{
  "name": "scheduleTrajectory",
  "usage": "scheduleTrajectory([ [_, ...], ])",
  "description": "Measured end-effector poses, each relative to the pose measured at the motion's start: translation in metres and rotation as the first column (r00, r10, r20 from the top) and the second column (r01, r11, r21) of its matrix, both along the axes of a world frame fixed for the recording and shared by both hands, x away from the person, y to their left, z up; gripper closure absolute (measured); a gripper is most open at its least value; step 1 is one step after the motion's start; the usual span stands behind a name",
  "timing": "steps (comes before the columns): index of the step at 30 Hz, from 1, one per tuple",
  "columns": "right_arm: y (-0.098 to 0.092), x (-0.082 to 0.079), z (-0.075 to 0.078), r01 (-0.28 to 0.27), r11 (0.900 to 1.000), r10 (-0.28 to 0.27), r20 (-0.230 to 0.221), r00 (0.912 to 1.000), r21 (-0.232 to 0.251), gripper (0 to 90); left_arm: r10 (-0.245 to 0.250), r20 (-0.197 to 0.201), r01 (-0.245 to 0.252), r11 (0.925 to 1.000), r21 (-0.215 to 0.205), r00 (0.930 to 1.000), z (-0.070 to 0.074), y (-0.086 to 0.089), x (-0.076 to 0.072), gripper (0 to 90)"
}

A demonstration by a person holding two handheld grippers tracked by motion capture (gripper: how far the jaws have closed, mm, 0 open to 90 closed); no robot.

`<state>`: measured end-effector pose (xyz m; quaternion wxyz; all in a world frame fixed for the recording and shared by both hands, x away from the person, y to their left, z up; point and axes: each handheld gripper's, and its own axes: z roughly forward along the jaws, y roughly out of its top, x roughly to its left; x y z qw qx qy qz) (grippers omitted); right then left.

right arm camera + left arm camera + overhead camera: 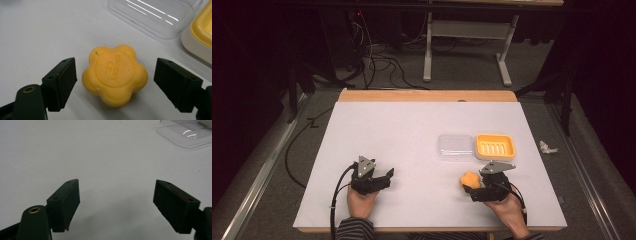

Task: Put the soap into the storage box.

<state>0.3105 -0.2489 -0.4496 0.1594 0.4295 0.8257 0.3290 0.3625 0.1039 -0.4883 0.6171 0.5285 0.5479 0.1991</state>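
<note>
Between my right claw's point(113, 82) wide-open jaws, the yellow flower-shaped soap bar point(115, 77) lies on the white surface point(402, 150), untouched. I judge this the approach; next I must close squarely on it. My left claw point(116, 202) rests open, empty.

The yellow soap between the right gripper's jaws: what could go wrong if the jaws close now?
1. The flower-shaped soap has rounded lobes and the right gripper stands open with gaps on both sides, so it may slip or twist when pinched.
2. The clear lid and yellow dish lie close behind; a push forward could knock them.
</note>
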Motion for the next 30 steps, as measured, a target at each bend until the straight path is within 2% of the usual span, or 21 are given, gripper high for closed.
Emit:
scheduleTrajectory([
  [4,0.004,0.004,-0.005,-0.007,1.0,0.007,-0.021,0.9998,-0.019,18.0,0.0,-0.001,0.0,1.0,-0.001,1.0,0.0,0.0,0.0,22.0],
  [10,0.006,0.007,-0.006,-0.019,0.999,0.018,-0.02,0.9996,-0.037,17.5,0.001,-0.001,-0.001,1.0,-0.002,1.0,0.0,0.0,0.0,22.0],
  [20,0.01,0.011,-0.01,-0.038,0.997,0.035,-0.043,0.9984,-0.067,17.6,-0.002,-0.006,0.002,1.0,-0.004,1.0,0.0,0.0,0.0,22.0],
  [30,0.01,0.012,-0.016,-0.057,0.995,0.052,-0.057,0.9971,-0.088,24.1,0.0,-0.006,0.0,1.0,-0.005,1.0,0.0,0.0,0.0,22.1],
])
